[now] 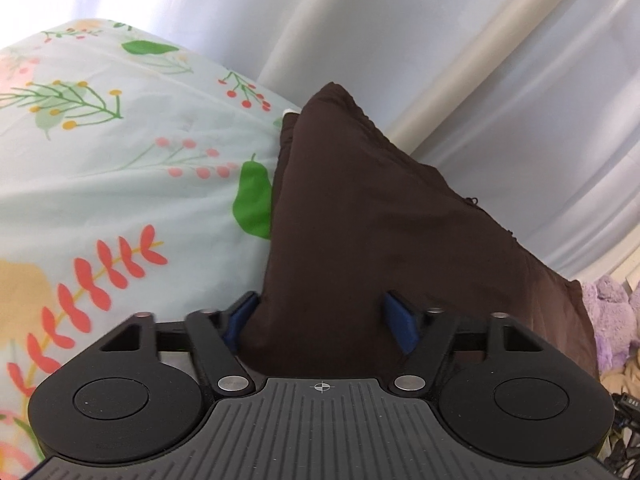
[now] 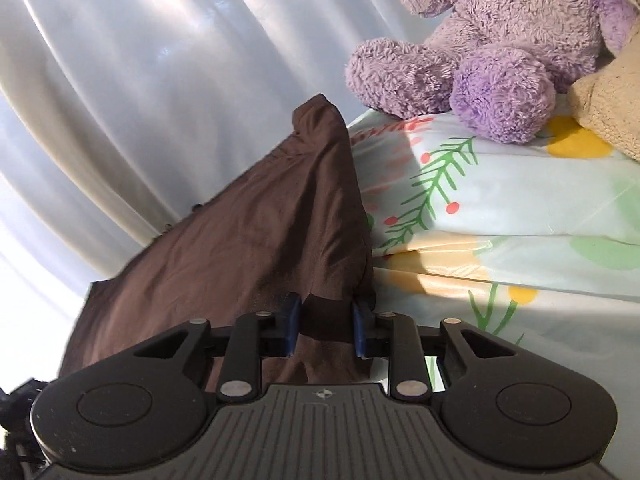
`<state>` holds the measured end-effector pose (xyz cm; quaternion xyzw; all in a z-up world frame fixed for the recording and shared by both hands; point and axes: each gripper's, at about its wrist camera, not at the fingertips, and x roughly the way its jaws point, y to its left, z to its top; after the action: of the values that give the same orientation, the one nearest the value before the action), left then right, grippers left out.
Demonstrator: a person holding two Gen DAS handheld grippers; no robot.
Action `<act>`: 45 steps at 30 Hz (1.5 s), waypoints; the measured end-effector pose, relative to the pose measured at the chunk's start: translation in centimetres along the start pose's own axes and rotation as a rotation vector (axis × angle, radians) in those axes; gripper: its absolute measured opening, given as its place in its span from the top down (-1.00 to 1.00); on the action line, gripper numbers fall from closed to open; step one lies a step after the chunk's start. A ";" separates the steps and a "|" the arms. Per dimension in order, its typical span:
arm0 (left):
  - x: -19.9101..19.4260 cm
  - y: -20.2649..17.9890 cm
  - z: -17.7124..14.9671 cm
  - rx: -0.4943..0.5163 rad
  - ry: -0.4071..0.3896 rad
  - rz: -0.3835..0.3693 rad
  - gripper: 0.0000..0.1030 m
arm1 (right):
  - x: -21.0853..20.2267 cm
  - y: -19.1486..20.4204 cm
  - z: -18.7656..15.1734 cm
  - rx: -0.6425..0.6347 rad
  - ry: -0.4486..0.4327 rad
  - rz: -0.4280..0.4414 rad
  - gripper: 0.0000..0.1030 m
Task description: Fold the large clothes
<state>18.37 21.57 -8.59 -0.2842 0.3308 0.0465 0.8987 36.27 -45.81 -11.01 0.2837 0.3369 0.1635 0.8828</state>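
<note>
My left tongs (image 1: 320, 320) stood open astride the brown garment (image 1: 360, 220) | right tongs (image 2: 326, 330) pinched its fold | risk: cloth slipping off the bed (image 1: 120, 180), unfolding.

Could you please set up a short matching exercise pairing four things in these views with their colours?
Things:
1. garment
2. stuffed toy
3. bedsheet
4. curtain

Colours:
A. pale mint with a floral print
B. dark brown
C. white
D. purple

Pairs: 1-B, 2-D, 3-A, 4-C
</note>
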 end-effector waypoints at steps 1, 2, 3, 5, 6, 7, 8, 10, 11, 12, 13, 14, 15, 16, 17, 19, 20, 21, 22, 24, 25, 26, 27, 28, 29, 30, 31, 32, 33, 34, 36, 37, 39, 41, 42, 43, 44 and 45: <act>-0.2 0.1 0.0 -0.002 0.002 -0.012 -0.25 | 0.2 -0.5 0.1 0.018 0.009 0.013 0.52; -0.3 0.2 0.1 -0.002 0.004 -0.017 -0.23 | 0.5 -0.7 0.1 0.027 0.024 0.011 0.49; -0.2 0.1 0.2 0.000 0.006 -0.019 -0.23 | 1.0 -0.9 0.0 0.035 0.038 0.006 0.46; 0.1 0.1 0.3 -0.008 0.005 -0.013 -0.20 | 1.8 -0.6 -0.2 0.044 0.038 0.003 0.33; 0.3 0.1 0.3 -0.019 0.006 -0.011 -0.18 | 2.0 -0.3 -0.2 0.041 0.037 -0.005 0.31; 0.4 0.2 0.4 -0.031 0.005 -0.009 -0.10 | 2.1 0.1 -0.1 0.034 0.035 -0.021 0.31; 0.2 0.1 0.5 -0.041 0.000 -0.008 0.03 | 2.0 0.5 -0.1 0.032 0.030 -0.033 0.40; -0.5 -0.1 0.8 -0.060 -0.019 -0.021 0.17 | 1.2 1.1 0.1 0.037 0.011 -0.025 0.59; -1.1 -0.3 1.0 -0.064 -0.032 -0.036 0.24 | 0.5 1.3 0.3 0.038 -0.004 -0.002 0.65; -1.8 -0.8 1.2 -0.058 -0.044 -0.050 0.26 | -0.4 1.7 0.6 0.041 -0.020 0.028 0.67; -2.5 -1.3 1.4 -0.043 -0.052 -0.064 0.30 | -1.2 2.2 0.8 0.039 -0.032 0.060 0.70; -3.1 -2.0 1.6 -0.022 -0.060 -0.076 0.33 | -2.1 2.7 1.1 0.031 -0.043 0.084 0.72; -3.9 -2.7 1.7 -0.003 -0.067 -0.085 0.34 | -2.8 3.3 1.3 0.022 -0.047 0.106 0.72; -4.5 -3.3 1.7 0.018 -0.069 -0.093 0.36 | -3.5 3.8 1.4 0.007 -0.047 0.128 0.74; -5.3 -3.8 1.6 0.035 -0.068 -0.097 0.39 | -4.2 4.2 1.4 -0.005 -0.045 0.138 0.74; -6.9 -4.5 1.2 0.055 -0.067 -0.114 0.43 | -5.7 4.6 1.0 -0.014 -0.040 0.160 0.75; -7.8 -4.6 0.9 0.057 -0.070 -0.124 0.47 | -6.4 4.5 0.8 -0.015 -0.037 0.164 0.75; -8.7 -4.5 0.4 0.050 -0.065 -0.133 0.48 | -7.2 4.4 0.4 -0.016 -0.029 0.163 0.75; -9.7 -4.3 -0.2 0.037 -0.061 -0.142 0.50 | -8.0 4.2 0.0 -0.008 -0.027 0.160 0.75; -11.2 -3.6 -1.8 0.011 -0.046 -0.149 0.52 | -9.7 3.4 -1.1 0.008 -0.017 0.151 0.75; -12.0 -3.3 -2.7 0.001 -0.039 -0.139 0.54 | -10.4 2.7 -1.7 0.028 -0.016 0.148 0.75; -12.6 -2.8 -3.6 -0.012 -0.032 -0.131 0.57 | -11.1 2.3 -2.3 0.045 -0.014 0.151 0.75; -13.2 -2.2 -4.5 -0.029 -0.025 -0.121 0.57 | -11.7 2.0 -2.8 0.048 -0.012 0.141 0.75; -13.6 -1.5 -5.4 -0.057 -0.018 -0.109 0.57 | -12.2 1.9 -3.2 0.042 -0.008 0.116 0.74; -13.9 -0.7 -6.1 -0.081 -0.011 -0.090 0.57 | -12.6 2.0 -3.5 0.018 0.000 0.074 0.71; -14.0 -0.1 -6.7 -0.093 -0.006 -0.048 0.55 | -12.9 2.4 -3.9 -0.018 -0.002 0.017 0.67; -14.1 0.5 -7.0 -0.110 -0.009 0.005 0.53 | -13.2 2.7 -4.1 -0.044 -0.018 -0.043 0.60; -14.3 0.7 -7.1 -0.120 -0.024 0.054 0.51 | -13.4 3.0 -4.3 -0.072 -0.037 -0.108 0.56; -14.6 0.6 -7.1 -0.114 -0.041 0.079 0.48 | -13.7 3.5 -4.3 -0.104 -0.068 -0.168 0.55; -14.9 0.2 -6.8 -0.097 -0.057 0.088 0.31 | -14.1 3.9 -4.4 -0.134 -0.111 -0.213 0.55; -15.2 -1.8 -6.2 -0.016 -0.097 0.099 -0.05 | -14.3 5.5 -4.2 -0.215 -0.199 -0.266 0.55; -15.1 -3.1 -5.8 0.033 -0.116 0.097 -0.15 | -13.9 6.6 -4.3 -0.253 -0.235 -0.269 0.56; -13.8 -5.9 -5.2 0.098 -0.126 0.044 -0.26 | -12.2 9.2 -4.6 -0.311 -0.246 -0.216 0.56; -11.4 -8.7 -5.2 0.118 -0.106 -0.028 -0.39 | -9.1 12.4 -5.3 -0.336 -0.204 -0.155 0.60; -9.9 -10.3 -5.2 0.132 -0.094 -0.055 -0.39 | -7.4 14.0 -5.9 -0.342 -0.181 -0.130 0.64; -8.5 -11.9 -5.2 0.156 -0.085 -0.078 -0.39 | -5.5 15.7 -6.5 -0.361 -0.153 -0.100 0.71; -7.1 -13.5 -5.4 0.186 -0.079 -0.090 -0.40 | -3.8 17.5 -7.3 -0.380 -0.130 -0.077 0.76; -5.6 -15.0 -5.6 0.210 -0.074 -0.097 -0.41 | -2.4 19.1 -8.1 -0.391 -0.106 -0.054 0.76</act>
<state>14.94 6.64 -1.42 -0.2023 0.2865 -0.0215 0.9362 27.12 -28.84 -3.10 0.1061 0.2595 0.1868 0.9415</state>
